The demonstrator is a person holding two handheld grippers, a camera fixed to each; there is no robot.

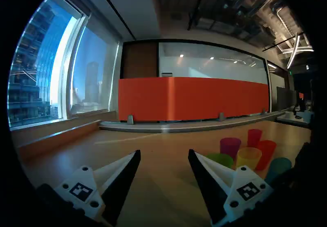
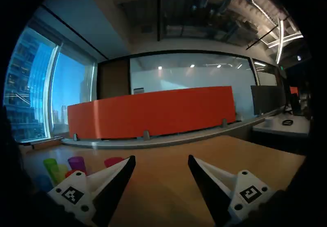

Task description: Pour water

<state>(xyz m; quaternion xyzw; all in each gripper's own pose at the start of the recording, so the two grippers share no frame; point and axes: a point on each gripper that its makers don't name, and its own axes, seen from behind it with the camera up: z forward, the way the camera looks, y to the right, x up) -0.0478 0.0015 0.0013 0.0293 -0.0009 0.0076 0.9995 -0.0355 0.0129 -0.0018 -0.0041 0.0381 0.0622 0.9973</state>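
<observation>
Plainly released, the left gripper (image 1: 164, 152) and right gripper (image 2: 161, 157) flank the coloured cups (image 1: 247, 156).

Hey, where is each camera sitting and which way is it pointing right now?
Left gripper view: rides the left tool, low over the wooden table, facing the orange partition; its two open fingers show, cups to their right.
Right gripper view: rides the right tool, same heading; its open fingers show, cups to their left.
Both share the wooden table, orange partition and cups.
</observation>
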